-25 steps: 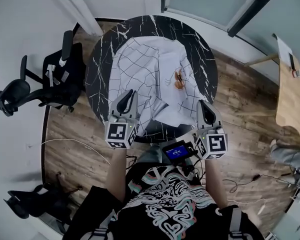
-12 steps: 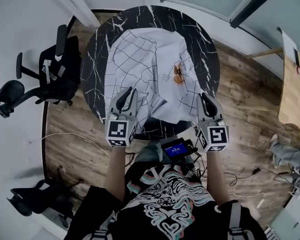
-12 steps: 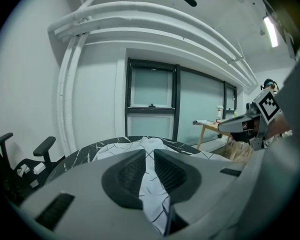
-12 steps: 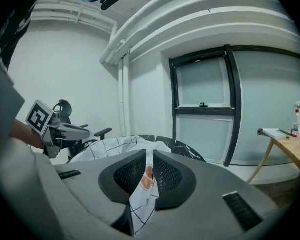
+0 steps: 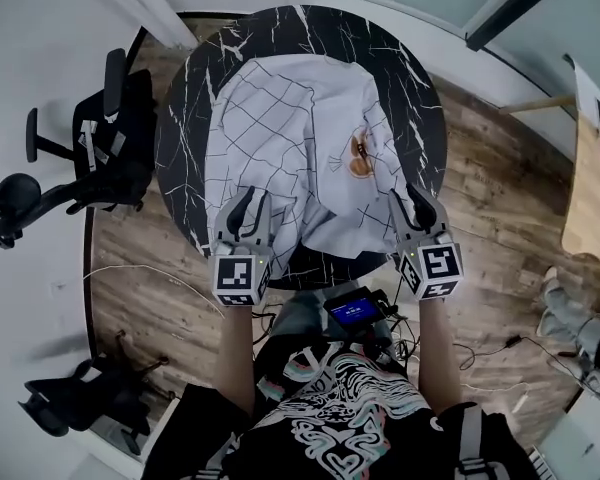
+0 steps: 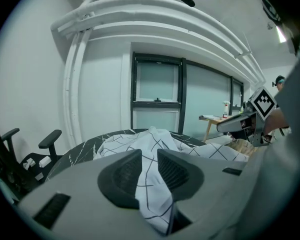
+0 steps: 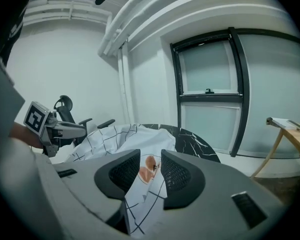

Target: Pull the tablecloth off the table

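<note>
Compared with a second ago, little has shifted. The tablecloth (image 5: 290,158) sits on much the same patch of the round black marble table (image 5: 190,118), and both hand-held grippers remain at the table's near edge. The main change is at the jaws, which were closer together then.

The left hand-held gripper (image 5: 252,208) is now opening. In the left gripper view (image 6: 149,166) its jaws stand apart, and a fold of the cloth hangs loosely through the gap. The right hand-held gripper (image 5: 410,206) is opening too. In the right gripper view (image 7: 150,169) its pads are parted, with the cloth's edge passing between them but not pinched.

The tablecloth is white with a thin dark grid of lines and is crumpled rather than flat. Ridges and folds run from the table's middle toward its near edge. It covers the centre and the near part of the table, while the far edge and the left and right edges show bare marble. Its near hem droops just over the near edge, between the two grippers. A small orange motif (image 5: 359,158) shows on its right side.
</note>
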A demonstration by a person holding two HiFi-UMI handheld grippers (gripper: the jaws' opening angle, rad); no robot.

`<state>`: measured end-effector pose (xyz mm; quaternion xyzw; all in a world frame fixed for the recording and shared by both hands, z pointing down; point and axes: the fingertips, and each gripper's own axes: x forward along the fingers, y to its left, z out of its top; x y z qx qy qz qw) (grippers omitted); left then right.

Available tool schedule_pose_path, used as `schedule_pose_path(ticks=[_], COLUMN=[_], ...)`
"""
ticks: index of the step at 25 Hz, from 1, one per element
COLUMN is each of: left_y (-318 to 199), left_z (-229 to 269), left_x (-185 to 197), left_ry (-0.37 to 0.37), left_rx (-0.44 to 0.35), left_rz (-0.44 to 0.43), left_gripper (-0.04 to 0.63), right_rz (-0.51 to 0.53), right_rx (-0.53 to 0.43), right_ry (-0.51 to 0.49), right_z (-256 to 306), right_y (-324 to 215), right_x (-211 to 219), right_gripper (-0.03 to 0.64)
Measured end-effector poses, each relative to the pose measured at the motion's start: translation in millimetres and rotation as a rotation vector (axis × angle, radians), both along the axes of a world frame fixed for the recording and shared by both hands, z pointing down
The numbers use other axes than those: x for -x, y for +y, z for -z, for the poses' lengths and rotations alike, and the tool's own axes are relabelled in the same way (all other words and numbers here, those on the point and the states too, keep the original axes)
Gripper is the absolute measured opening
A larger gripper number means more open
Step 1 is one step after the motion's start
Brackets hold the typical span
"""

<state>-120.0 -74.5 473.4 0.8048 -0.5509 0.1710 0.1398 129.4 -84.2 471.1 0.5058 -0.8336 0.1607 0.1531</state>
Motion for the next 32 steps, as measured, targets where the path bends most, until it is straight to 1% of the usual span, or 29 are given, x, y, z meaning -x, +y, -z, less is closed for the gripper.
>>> schedule_pose_path(ticks=[2, 5, 7, 11, 14, 17, 21, 25, 32], left_y=[-2.2, -1.3, 0.1, -6.3, -9.7, -15.7, -21.6, -23.9, -28.5], left_z=[-5.8, -11.6, -17.8, -24.3, -30.5, -38.8, -51.1, -62.5, -75.7], left_x=[1.7, 6.4, 10.2, 15.8, 21.1, 26.4, 28.1, 25.4, 26.2], left_ry=[-0.003, -0.006, -0.008, -0.021, -0.033, -0.043, -0.065, -0.052, -0.039], left_rx=[0.002, 0.009, 0.027, 0.045, 0.059, 0.072, 0.099, 0.131, 0.165], left_rz=[0.011, 0.042, 0.067, 0.098, 0.120, 0.134, 0.130, 0.132, 0.143], left_gripper=[0.120, 0.151, 0.178, 0.230, 0.246, 0.264, 0.281, 0.305, 0.327], right_rz=[0.006, -0.023, -0.026, 0.018, 0.006, -0.002, 0.025, 0.047, 0.107], right_rx=[0.018, 0.075, 0.114, 0.165, 0.193, 0.212, 0.260, 0.306, 0.365], right_ry=[-0.004, -0.068, -0.088, -0.065, -0.065, -0.035, -0.026, -0.017, 0.066], right_z=[-7.1, -16.0, -21.8, -35.4, -41.7, -49.1, -65.1, -81.3, -110.6], right_y=[-3.3, -5.8, -9.5, -23.0, -34.2, -44.2, -52.2, -57.2, -60.8], right_x=[0.7, -0.4, -0.7, -0.7, -5.9, -9.0, -3.1, 4.9, 18.5], right_gripper=[0.129, 0.167, 0.188, 0.195, 0.199, 0.213, 0.244, 0.258, 0.285])
